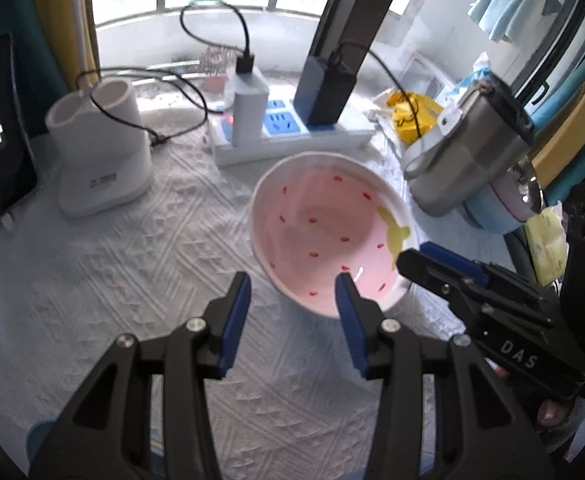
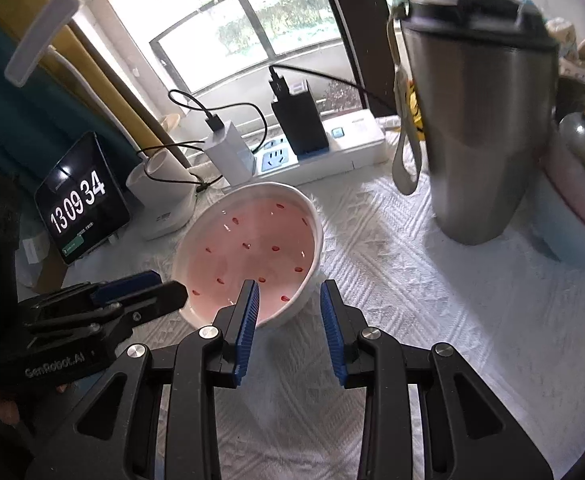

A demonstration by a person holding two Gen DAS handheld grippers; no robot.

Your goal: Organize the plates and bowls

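Left claw: blue ribbed pads spread wide, nothing held; its right pad sits at the near rim of the bowl, whether touching cannot be told.
Right claw: jaws parted to about the same width, empty; the left pad hangs over the bowl's near edge, the right pad outside the wall, so the rim lies between them.
Bowl: alone mid-tabletop, upright or slightly tipped, white outside, pink glaze inside dotted with red flecks, a green leaf motif at one side.
Handling: glazed ceramic by the look, stiff, likely slick and breakable; moderate weight. The rim seems the one place to pinch, one pad in, one out.
Tabletop: covered in white cloth quilted with raised diamond and triangle patterns, soft underfoot for crockery.
Far side: white power strip with chargers plugged in.
Right: tall brushed-steel tumbler, dark lid, strap.
Left: white twin-tube holder, black clock display.
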